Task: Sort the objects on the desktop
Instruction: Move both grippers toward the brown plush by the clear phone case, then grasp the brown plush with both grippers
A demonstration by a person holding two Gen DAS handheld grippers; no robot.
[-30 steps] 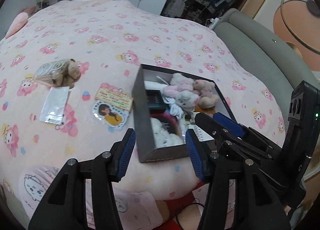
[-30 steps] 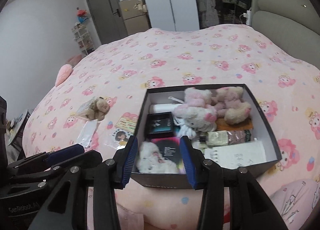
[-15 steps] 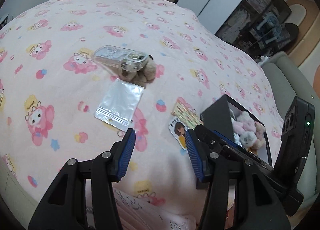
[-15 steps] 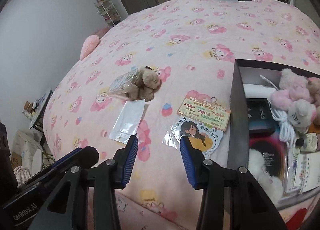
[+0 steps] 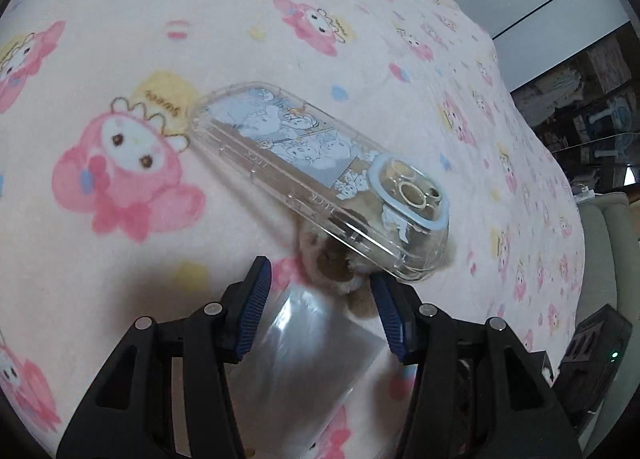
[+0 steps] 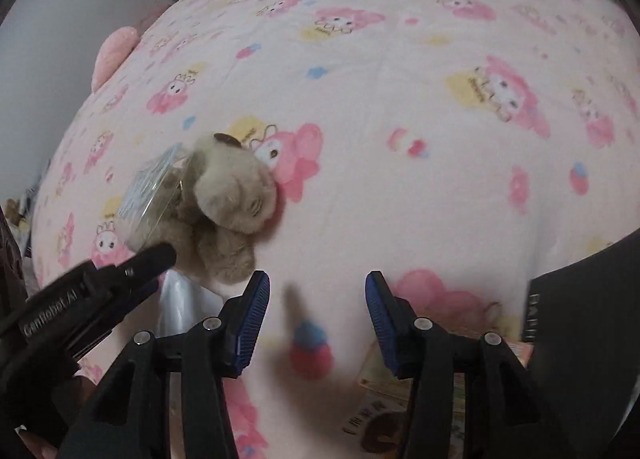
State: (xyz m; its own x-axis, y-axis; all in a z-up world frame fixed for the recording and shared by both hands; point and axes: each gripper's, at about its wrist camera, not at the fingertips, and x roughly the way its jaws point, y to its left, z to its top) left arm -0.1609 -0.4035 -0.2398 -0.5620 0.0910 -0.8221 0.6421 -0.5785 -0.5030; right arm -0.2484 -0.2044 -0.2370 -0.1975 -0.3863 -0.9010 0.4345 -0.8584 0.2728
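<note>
Phone case: the clear phone case (image 5: 316, 183) with the blue cartoon print lies tilted on the pink blanket (image 5: 120, 39), its camera end propped on the teddy bear. In your right view it shows only as a see-through slab (image 6: 150, 191) on the bear's left side.

Teddy bear: the tan teddy bear (image 6: 228, 203) lies on the blanket, head toward the middle of the bed. From your left side you mostly see brown fur (image 5: 340, 267) poking out from under the case.

Plastic bag: a flat silvery plastic bag (image 5: 308, 343) lies just under your left fingers, its top corner touching the bear.

Left gripper: your left gripper (image 5: 322, 309) is spread wide with nothing between the blue pads (image 5: 256, 307). It hangs low over the bag, with the bear's lower end right in front of the gap. In the right view its tip (image 6: 156, 259) sits right at the bear's legs.

Right gripper: your right gripper (image 6: 316, 313) is also wide apart and holds nothing. It's over bare blanket, to the right of the bear and not touching it.

Cards: printed cards (image 6: 384, 403) peek out below your right finger, too blurry to read.

Black box: the black box (image 6: 580, 331) is at the right edge, well apart from the bear.
</note>
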